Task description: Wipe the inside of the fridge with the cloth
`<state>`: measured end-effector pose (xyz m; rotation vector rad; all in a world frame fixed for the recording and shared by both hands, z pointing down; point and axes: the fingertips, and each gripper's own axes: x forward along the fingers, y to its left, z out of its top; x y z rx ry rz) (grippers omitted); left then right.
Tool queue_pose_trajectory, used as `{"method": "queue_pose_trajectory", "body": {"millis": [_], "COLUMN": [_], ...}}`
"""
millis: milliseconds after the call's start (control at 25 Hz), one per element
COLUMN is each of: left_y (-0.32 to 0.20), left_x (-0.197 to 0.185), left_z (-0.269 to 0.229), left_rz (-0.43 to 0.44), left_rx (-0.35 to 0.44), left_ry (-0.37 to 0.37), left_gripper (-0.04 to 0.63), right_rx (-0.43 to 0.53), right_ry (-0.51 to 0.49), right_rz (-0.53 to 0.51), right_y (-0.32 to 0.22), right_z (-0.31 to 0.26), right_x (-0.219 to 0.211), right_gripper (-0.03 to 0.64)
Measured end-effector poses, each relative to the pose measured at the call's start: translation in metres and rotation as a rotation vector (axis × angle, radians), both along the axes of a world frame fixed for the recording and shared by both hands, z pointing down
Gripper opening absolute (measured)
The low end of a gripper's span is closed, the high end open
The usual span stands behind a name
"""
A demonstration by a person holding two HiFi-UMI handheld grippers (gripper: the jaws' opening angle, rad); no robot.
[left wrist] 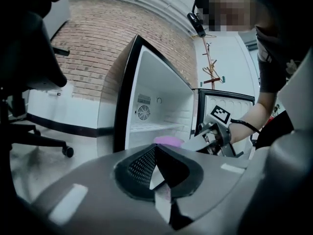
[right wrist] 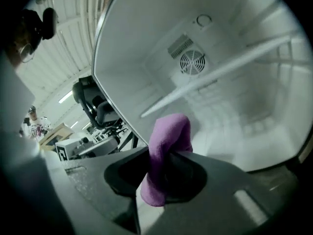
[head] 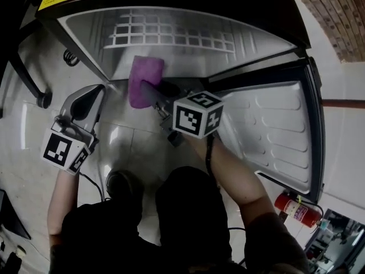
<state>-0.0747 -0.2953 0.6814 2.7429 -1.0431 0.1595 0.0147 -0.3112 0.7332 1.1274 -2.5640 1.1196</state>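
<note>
Both your grippers are clenching, right gripper (right wrist: 168, 168) on the cloth (right wrist: 168, 136), left gripper (left wrist: 157, 168) empty; hard rubbing in the fridge (right wrist: 161, 33) risks tugging it free.

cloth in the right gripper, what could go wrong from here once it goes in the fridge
1. The cloth is bunched in the right gripper's jaws with only a fold poking out, so the hard jaws might scrape the fridge wall instead of wiping it.
2. The shelf crosses the interior; the cloth could snag on it and pull loose.
3. The open door sits close beside the right forearm and might get knocked.
</note>
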Motion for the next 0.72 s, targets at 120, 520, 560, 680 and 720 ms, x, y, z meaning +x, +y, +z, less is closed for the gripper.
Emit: {"method": "queue_pose_trajectory", "body": {"millis": [120,520,560,680,720], "left_y": [-0.006,-0.02,-0.021,-0.02,-0.02], "left_x": [-0.011,-0.037,-0.036,-0.034,-0.033], "left_z": [0.011,0.006,0.006,0.009,0.012], "left_rz": [-0.029,-0.089,-0.085,-0.069,-0.067], "left_rx": [-0.013,-0.007,-0.008,-0.017,-0.021], "left_ry": [-0.006,-0.006,-0.003,-0.001,0.001], "left_gripper": [0.017,0.017,0.017,0.017,0.017], "right_rx": [-0.025,0.112,0.119,0.11,0.097], "right_ry": [-0.018,-0.088,-0.055,0.055,0.095], "right_rz": [-0.018,-0.01,-0.019,-0.021,-0.019], "right_y": [-0.016,-0.095,-0.098,-0.108,-0.11], "right_z": [0.029,0.043,0.048,0.064,0.072], "right_x": [-0.022,-0.077,-0.079,-0.079,-0.077], "right_gripper": [0.08,0.08,0.08,0.08,0.08]}}
